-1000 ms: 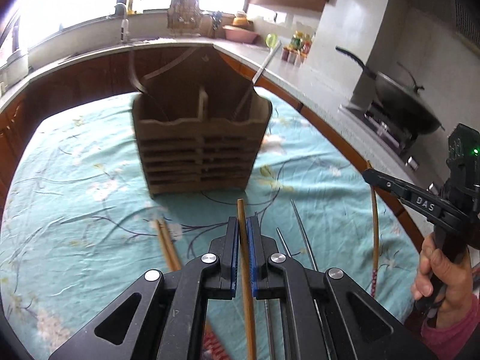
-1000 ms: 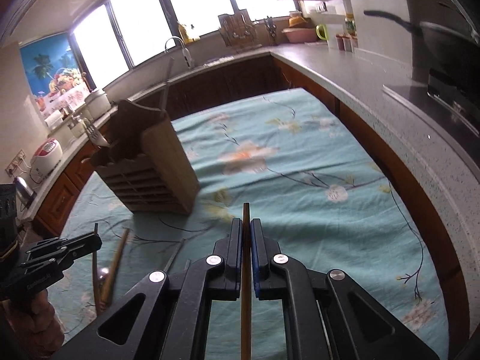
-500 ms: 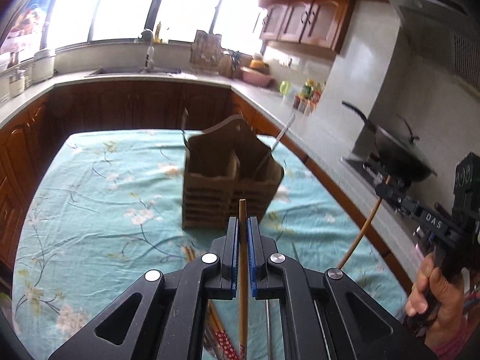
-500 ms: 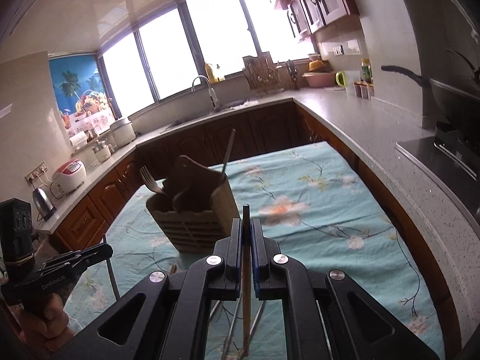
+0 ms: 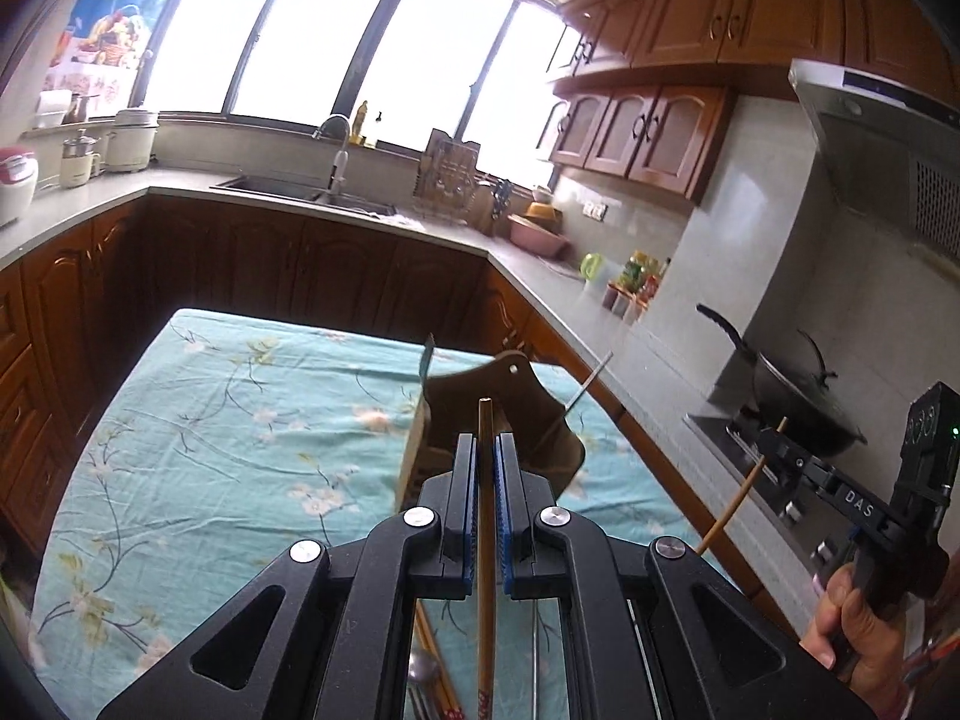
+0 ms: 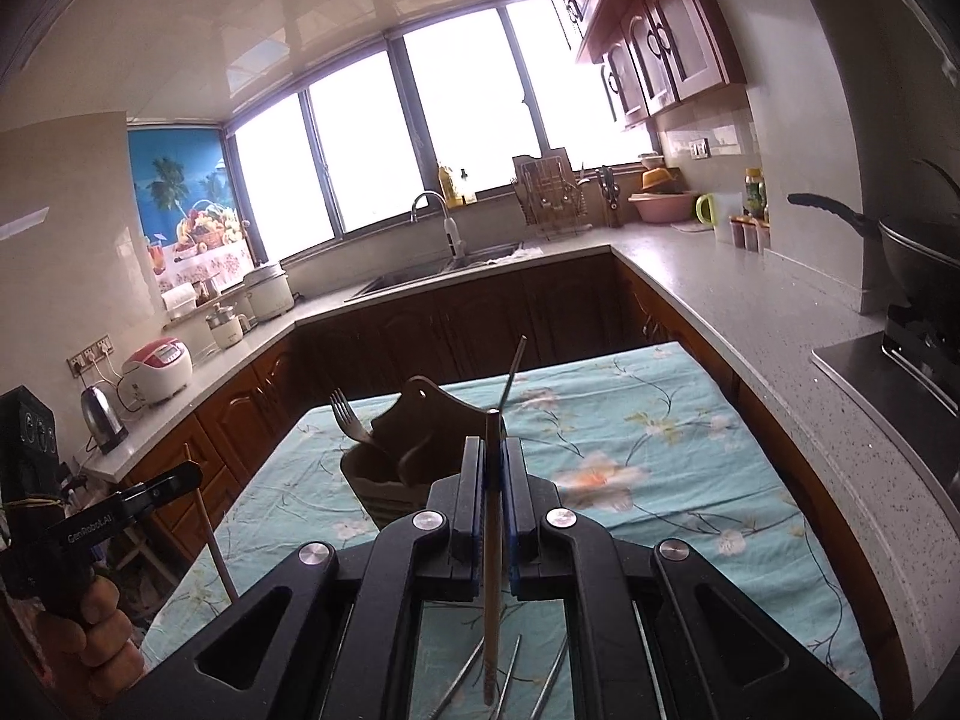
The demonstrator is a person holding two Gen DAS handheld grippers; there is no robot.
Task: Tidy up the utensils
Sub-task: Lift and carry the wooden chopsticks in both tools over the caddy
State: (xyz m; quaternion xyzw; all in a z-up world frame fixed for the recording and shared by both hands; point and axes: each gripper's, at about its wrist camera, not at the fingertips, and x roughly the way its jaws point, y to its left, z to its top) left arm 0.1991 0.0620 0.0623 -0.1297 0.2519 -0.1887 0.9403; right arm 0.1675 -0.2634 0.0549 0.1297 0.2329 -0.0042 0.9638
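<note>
While both grippers hang above the floral tablecloth (image 5: 228, 456), the left gripper (image 5: 486, 456) pinches one wooden chopstick (image 5: 485, 570) and the right gripper (image 6: 493, 462) pinches another chopstick (image 6: 493, 588), the wooden utensil holder (image 6: 414, 450) just ahead, with open cloth on both sides.

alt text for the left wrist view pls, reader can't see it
The left gripper is shut on a wooden chopstick, raised over a floral tablecloth with a wooden utensil holder just ahead. At right, the right gripper holds another chopstick.
</note>
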